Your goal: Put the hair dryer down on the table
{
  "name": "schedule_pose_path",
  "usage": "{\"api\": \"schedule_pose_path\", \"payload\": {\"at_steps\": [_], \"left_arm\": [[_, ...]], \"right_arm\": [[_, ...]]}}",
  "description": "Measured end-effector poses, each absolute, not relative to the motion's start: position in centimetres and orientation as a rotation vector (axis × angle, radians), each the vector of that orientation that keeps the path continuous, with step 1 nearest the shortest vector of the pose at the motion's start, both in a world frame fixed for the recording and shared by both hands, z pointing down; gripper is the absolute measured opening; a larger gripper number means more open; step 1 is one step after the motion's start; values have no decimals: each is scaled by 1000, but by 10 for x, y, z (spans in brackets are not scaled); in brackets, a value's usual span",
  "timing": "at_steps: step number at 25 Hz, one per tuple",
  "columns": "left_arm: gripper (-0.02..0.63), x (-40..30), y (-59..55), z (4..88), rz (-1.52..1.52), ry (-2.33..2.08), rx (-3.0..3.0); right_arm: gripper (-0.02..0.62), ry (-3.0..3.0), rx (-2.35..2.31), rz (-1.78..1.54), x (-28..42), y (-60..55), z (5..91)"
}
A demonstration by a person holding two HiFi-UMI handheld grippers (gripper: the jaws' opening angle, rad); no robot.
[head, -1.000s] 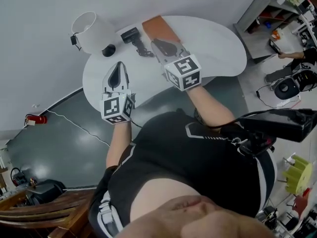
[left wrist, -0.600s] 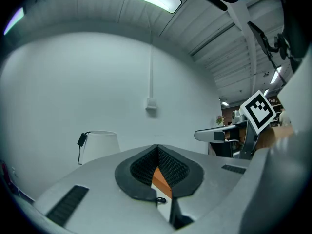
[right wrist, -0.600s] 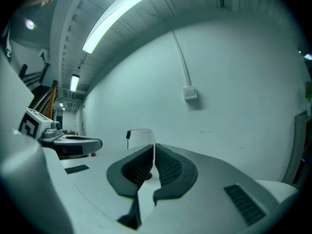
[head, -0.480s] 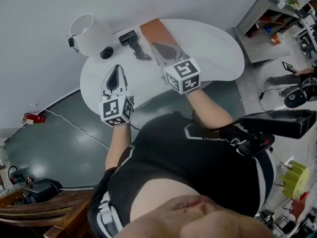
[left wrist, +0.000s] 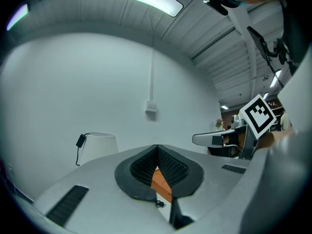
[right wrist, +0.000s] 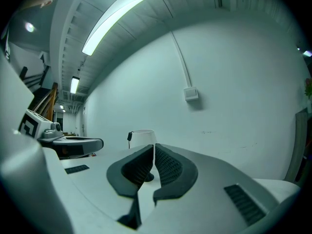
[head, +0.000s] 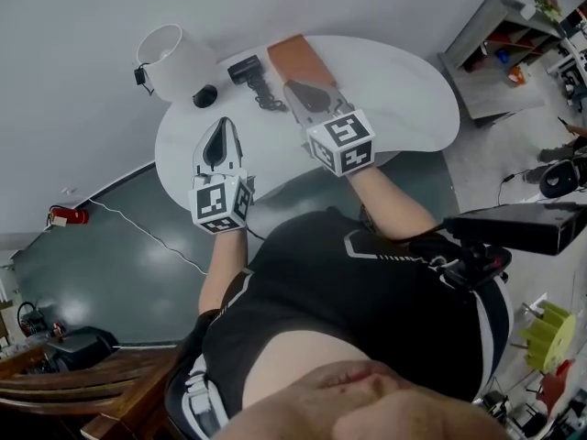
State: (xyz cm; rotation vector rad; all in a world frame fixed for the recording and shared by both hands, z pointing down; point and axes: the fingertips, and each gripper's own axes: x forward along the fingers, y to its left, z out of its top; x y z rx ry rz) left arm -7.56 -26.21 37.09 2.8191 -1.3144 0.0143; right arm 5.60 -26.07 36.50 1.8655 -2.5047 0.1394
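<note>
The hair dryer (head: 244,67) lies flat on the white table (head: 404,90), on its far side, between a white shade (head: 174,58) and an orange board (head: 298,58). It is a short black block whose long axis runs roughly across the head view, slanting a little. Which end is the nozzle is too small to tell. Its cord (head: 268,97) trails in a loose tangle from the near end towards the right gripper. A small black round piece (head: 204,95) sits just beside it, close to the shade.

Neither gripper touches the dryer; both are held level over the near half of the table, side by side and apart from each other. The left gripper (head: 220,131) has its pads together at the tips (left wrist: 156,152) with nothing clamped between them; only a strip of the orange board shows through the gap lower down. The right gripper (head: 303,93) is closed as well (right wrist: 154,152), with a hairline slit between the ribbed pads and nothing in it. It sits at the near edge of the board, with the cord just beside its tip. The shade stands beyond its jaws.
</note>
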Motion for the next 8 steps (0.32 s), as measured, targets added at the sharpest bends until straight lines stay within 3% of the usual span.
{"api": "schedule_pose_path", "payload": {"at_steps": [8], "left_arm": [[31, -82, -271, 378, 49, -1359, 2785]], "right_arm": [[37, -2499, 1868, 145, 58, -267, 365]]}}
